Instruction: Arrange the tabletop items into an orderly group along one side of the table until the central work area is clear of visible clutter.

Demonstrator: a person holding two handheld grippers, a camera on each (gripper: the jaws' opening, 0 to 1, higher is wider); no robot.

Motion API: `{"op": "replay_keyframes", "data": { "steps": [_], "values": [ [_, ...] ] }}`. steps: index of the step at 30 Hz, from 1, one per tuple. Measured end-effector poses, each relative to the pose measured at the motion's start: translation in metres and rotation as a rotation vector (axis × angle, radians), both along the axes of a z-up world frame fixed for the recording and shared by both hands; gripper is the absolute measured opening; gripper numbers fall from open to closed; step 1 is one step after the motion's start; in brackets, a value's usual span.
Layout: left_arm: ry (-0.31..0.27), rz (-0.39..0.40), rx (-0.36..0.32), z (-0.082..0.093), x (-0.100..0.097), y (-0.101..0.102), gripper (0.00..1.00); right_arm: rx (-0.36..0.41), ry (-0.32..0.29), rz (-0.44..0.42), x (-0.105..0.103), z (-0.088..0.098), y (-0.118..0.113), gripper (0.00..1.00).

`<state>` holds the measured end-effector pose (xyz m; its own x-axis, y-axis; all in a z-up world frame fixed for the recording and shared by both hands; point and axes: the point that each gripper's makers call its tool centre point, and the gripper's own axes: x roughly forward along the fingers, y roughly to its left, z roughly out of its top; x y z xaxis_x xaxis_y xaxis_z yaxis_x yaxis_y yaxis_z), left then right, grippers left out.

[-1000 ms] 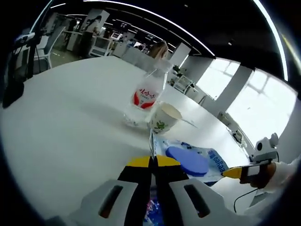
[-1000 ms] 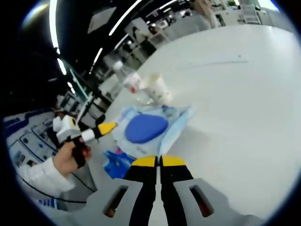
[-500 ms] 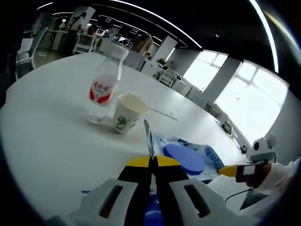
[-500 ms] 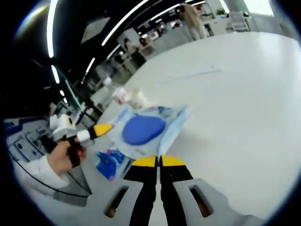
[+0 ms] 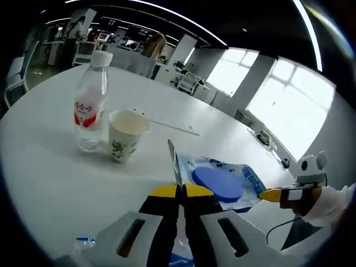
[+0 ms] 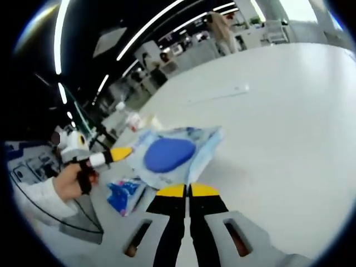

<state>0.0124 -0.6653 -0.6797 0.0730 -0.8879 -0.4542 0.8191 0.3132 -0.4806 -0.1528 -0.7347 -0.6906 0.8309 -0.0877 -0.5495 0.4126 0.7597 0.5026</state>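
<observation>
Left claw [image 5: 179,192]: pressed together, pinching the near edge of the wipes pack [image 5: 222,183].
Right claw [image 6: 189,191]: pinching the pack's opposite edge.
Pack position: held between both claws, just above the desk [image 5: 44,167].
Handling: judged light, soft and slippery; best gripped at the sealed edges.
Far left: bottle [image 5: 89,111], paper cup [image 5: 125,133].

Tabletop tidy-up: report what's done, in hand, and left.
Done: bottle and cup stand side by side. In hand: both claws, left and right, shut on the wipes pack, held off the table. Left: set it down and gather the blue wrapper.
</observation>
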Motion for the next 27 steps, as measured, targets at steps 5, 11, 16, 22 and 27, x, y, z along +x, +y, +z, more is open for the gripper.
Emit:
{"op": "replay_keyframes", "data": {
  "steps": [5,11,16,22,27],
  "values": [
    [-0.018,-0.033,0.027,-0.008,0.004,-0.013,0.0,-0.011,0.008,0.0,0.005,-0.004,-0.013,0.0],
    [-0.035,-0.059,0.079,-0.023,0.017,-0.031,0.0,-0.056,0.034,0.026,0.022,-0.011,-0.033,0.0],
    [-0.05,-0.06,0.125,-0.037,0.03,-0.041,0.0,-0.078,0.06,0.044,0.04,-0.022,-0.046,0.0],
    [-0.213,-0.107,0.22,-0.056,0.037,-0.045,0.0,-0.089,0.096,0.063,0.049,-0.043,-0.052,0.0],
    [-0.228,-0.08,0.24,-0.066,0.041,-0.047,0.0,-0.11,0.123,0.057,0.053,-0.05,-0.059,0.0]
  ]
}}
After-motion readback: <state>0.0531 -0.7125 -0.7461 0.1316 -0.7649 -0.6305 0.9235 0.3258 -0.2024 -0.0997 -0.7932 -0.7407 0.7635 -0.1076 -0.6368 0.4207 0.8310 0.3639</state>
